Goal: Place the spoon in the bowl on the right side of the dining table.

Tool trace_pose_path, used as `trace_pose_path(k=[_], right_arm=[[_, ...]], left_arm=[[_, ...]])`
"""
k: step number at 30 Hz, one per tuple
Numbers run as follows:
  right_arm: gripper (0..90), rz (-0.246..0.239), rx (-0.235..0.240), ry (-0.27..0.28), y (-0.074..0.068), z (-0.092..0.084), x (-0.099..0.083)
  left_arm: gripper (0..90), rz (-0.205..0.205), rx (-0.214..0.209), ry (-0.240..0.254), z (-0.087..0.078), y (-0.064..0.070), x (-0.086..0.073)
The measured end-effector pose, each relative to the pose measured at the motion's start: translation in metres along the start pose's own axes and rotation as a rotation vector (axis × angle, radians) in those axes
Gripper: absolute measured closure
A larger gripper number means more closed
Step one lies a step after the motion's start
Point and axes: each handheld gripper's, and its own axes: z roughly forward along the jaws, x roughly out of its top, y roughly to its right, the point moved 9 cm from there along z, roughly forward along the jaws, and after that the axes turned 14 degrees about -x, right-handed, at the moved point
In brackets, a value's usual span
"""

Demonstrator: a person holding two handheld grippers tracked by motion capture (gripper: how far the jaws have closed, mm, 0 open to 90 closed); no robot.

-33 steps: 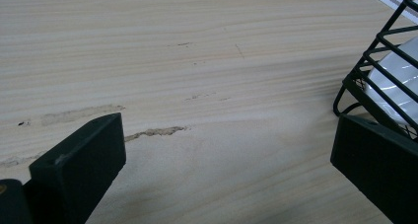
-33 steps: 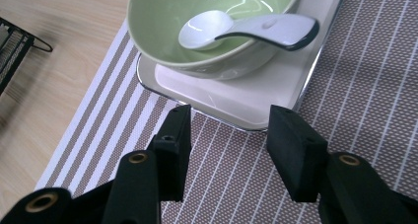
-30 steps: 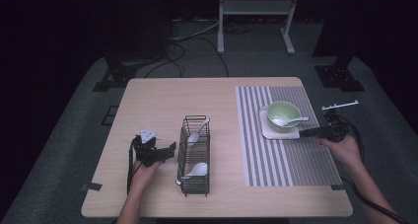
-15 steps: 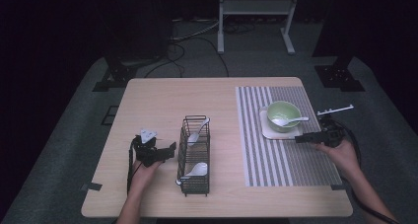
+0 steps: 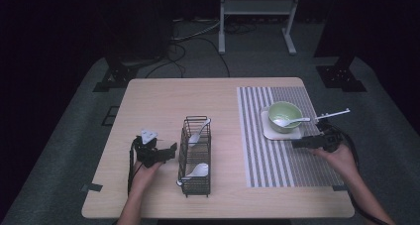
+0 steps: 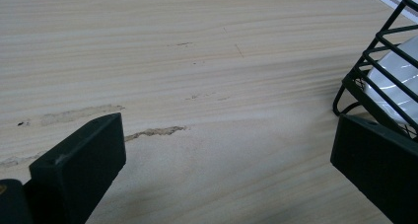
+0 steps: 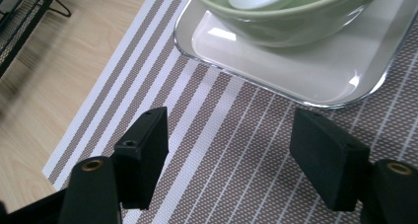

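Pale wooden bench (image 5: 163, 101) on grey carpet (image 5: 64, 136), dark room behind. Striped mat (image 5: 287, 165) right of wire rack (image 5: 197, 155). Left gripper (image 5: 171, 149) fingers released beside rack; right gripper (image 5: 296, 143) fingers just opening, empty.

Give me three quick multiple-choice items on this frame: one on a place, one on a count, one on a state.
1. Where does the green bowl sit?
A on the white plate
B in the wire rack
C on bare wood

2. How many white spoons lie in the wire rack?
A none
B two
C four

3. How do the right gripper jaws stand?
A shut on a spoon
B shut on the plate
C open, nothing between

Key: A, the bowl rests on the plate on the striped mat; B, one spoon in each end; C, just opened, mat visible between.
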Motion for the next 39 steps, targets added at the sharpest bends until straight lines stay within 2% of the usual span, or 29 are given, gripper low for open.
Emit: trace_pose_path(k=[4, 8, 25, 39], right_arm=[[27.7, -0.006, 0.014, 0.004, -0.005, 0.000, -0.002], [26.5, 0.004, 0.062, 0.021, -0.014, -0.003, -0.004], [25.8, -0.057, 0.044, 0.017, -0.033, 0.001, -0.019], [25.9, -0.111, 0.057, 0.021, -0.054, 0.003, -0.024]], left_arm=[[0.0, 0.000, 0.001, 0.002, 0.000, 0.000, 0.000], [0.0, 0.000, 0.001, 0.001, 0.000, 0.000, 0.000], [0.0, 0.001, 0.001, 0.006, 0.000, 0.000, 0.000], [0.0, 0.000, 0.000, 0.006, 0.000, 0.000, 0.000]])
